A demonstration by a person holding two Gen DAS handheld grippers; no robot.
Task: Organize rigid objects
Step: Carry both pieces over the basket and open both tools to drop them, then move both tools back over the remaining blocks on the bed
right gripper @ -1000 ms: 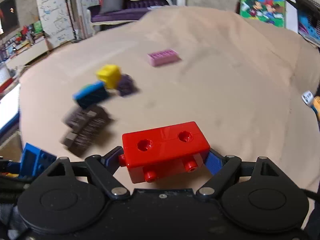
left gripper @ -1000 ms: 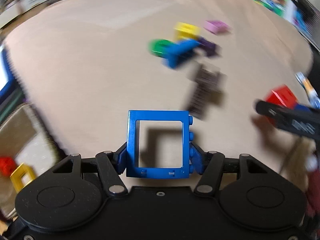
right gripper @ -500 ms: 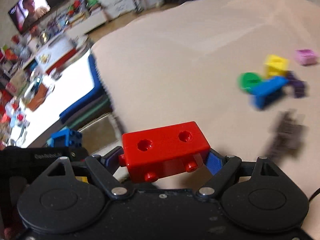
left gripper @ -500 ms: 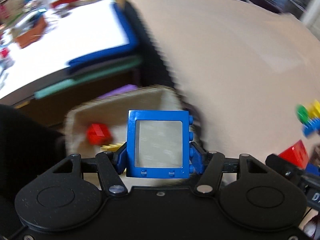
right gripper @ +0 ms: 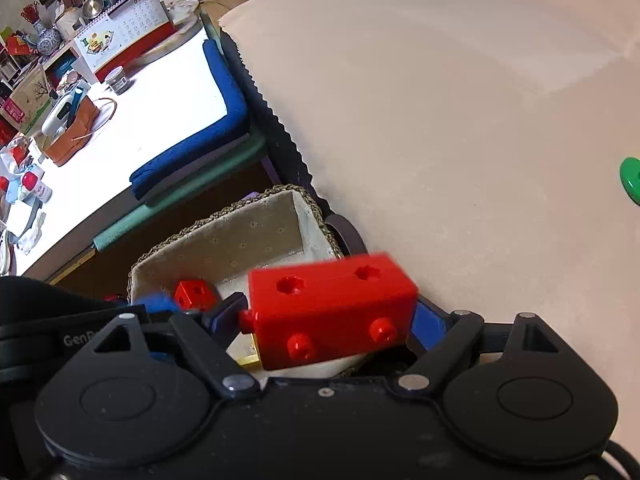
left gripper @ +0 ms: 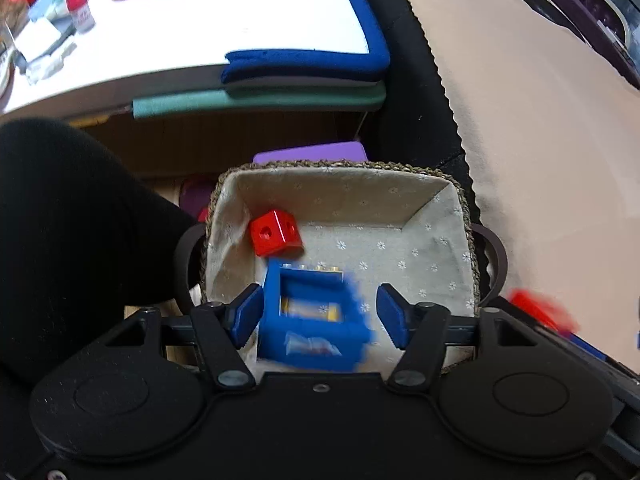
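At lower centre, the left gripper (left gripper: 320, 316) stands spread, the blue frame (left gripper: 312, 320) blurred, seemingly dropping into the basket (left gripper: 400, 172). The right gripper (right gripper: 330, 320) seemingly grips the red brick (right gripper: 328, 308), likely next. Beyond lies a red cube (left gripper: 276, 234).

Blue window-frame brick (left gripper: 312, 320), blurred, tilted, in basket (left gripper: 432, 196) at 6 o'clock, red cube (left gripper: 275, 233) at 10 o'clock, red 2-hole brick (right gripper: 330, 308) blurred, above basket's 3 o'clock rim.
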